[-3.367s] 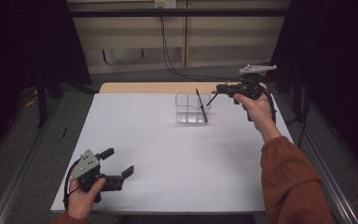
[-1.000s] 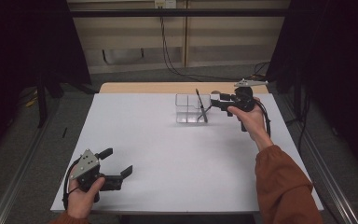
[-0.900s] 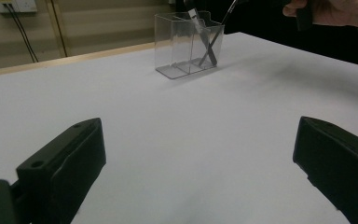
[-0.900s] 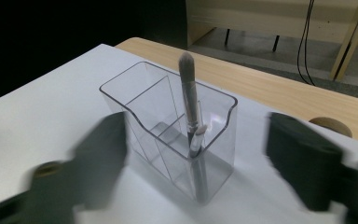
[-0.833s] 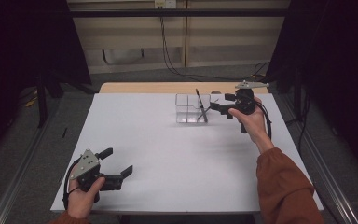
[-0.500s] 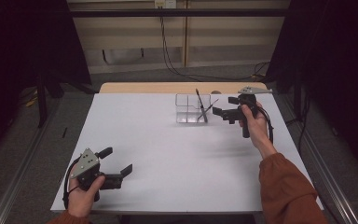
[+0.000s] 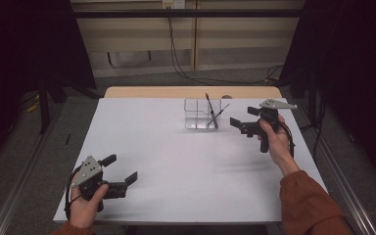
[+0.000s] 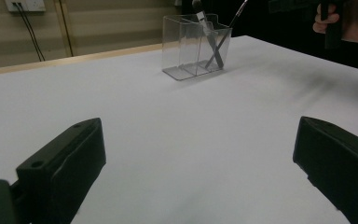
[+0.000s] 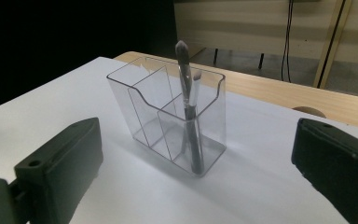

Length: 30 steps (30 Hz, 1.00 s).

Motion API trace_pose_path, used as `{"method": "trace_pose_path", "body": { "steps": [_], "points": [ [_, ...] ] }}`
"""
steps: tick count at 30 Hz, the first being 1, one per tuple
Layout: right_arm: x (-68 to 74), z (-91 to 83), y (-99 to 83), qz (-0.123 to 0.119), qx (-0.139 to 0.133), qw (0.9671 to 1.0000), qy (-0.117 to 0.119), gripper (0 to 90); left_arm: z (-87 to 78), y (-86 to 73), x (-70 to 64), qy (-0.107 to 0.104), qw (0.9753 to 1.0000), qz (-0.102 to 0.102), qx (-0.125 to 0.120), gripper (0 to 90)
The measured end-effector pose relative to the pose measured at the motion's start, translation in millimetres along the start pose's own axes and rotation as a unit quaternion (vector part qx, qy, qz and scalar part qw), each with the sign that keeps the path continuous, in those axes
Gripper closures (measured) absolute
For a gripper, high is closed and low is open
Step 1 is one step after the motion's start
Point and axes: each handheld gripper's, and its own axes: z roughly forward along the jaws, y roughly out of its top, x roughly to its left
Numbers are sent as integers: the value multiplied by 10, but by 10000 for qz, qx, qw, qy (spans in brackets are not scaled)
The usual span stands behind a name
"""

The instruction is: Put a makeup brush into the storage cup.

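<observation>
A clear plastic organiser with several compartments stands at the far middle of the white table. Two slim makeup brushes lean upright in its right-hand compartment. My right gripper hovers just right of the organiser, jaws open and empty, facing it. My left gripper rests near the table's front left corner, open with nothing between its fingers. In the left gripper view the person's other hand shows at the top right.
A wooden table edge runs behind the white surface. Cables hang from a wall socket beyond it. Metal rails line the floor on both sides.
My right gripper has drawn back from the organiser, moving toward the person and a little lower, with its jaws open. The left gripper has stayed put.
</observation>
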Motion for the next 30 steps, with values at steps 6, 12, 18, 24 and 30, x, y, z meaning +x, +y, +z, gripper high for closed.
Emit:
{"method": "trace_pose_path", "body": {
  "steps": [6, 12, 18, 24, 30],
  "points": [
    [47, -103, -87, -45, -88, 9999, -108, 17, -12, 1, 0, -10, 10000, 15, -21, 24],
    [117, -246, -137, -156, -195, 9995, -199, 12, -2, -5, -2, -12, 10000, 30, 32, 24],
    [153, -376, -204, -172, -331, 9987, -335, 14, -12, -4, 3, 27, 10000, 10, 8, 24],
    [200, -508, -293, -67, -372, 9990, -240, 12, -14, -1, -2, 21, 10000, 41, -1, 24],
    [270, -621, -365, -35, -407, 9990, -205, 10, -22, -5, 4, 17, 10000, 63, -8, 24]
  ]
}}
